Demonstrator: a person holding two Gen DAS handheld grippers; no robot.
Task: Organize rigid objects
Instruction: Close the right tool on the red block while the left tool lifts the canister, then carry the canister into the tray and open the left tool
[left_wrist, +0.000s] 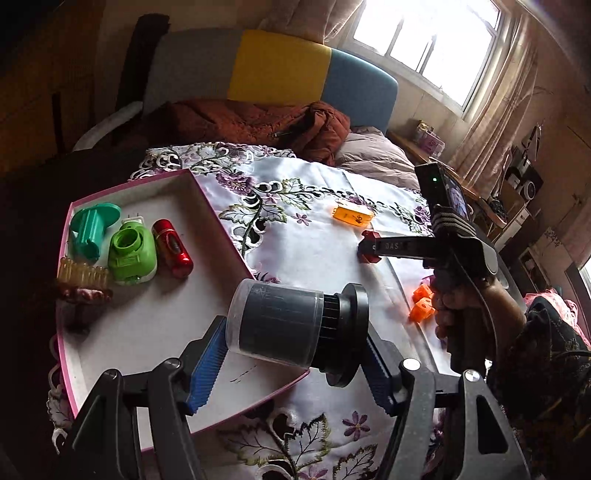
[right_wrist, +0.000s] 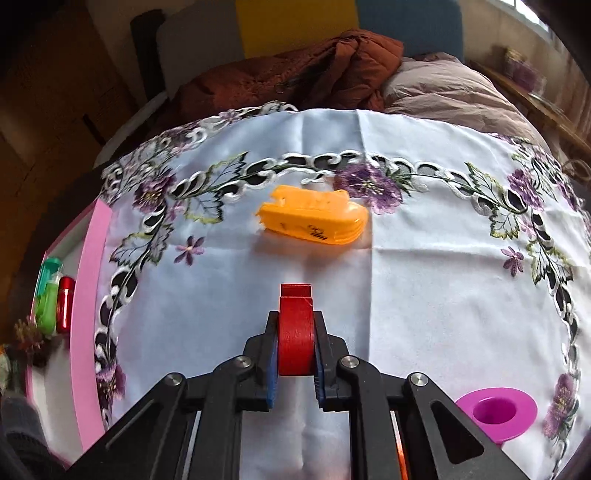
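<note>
My left gripper (left_wrist: 295, 354) is shut on a black canister with a clear cap (left_wrist: 291, 325), held over the near right edge of the pink-rimmed box (left_wrist: 133, 184). The box holds a teal part (left_wrist: 92, 229), a green gadget (left_wrist: 131, 254), a red cylinder (left_wrist: 171, 247) and a brown comb-like piece (left_wrist: 83, 278). My right gripper (right_wrist: 295, 354) is shut on a red plastic piece (right_wrist: 295, 328) and holds it above the cloth; it also shows in the left wrist view (left_wrist: 369, 247). An orange clip (right_wrist: 314, 219) lies beyond it.
The floral tablecloth (right_wrist: 424, 295) covers the table. A magenta flanged cup (right_wrist: 495, 411) sits at the near right. Two small orange parts (left_wrist: 423, 302) lie near the right hand. A bed with a rust quilt (right_wrist: 314, 74) lies behind the table.
</note>
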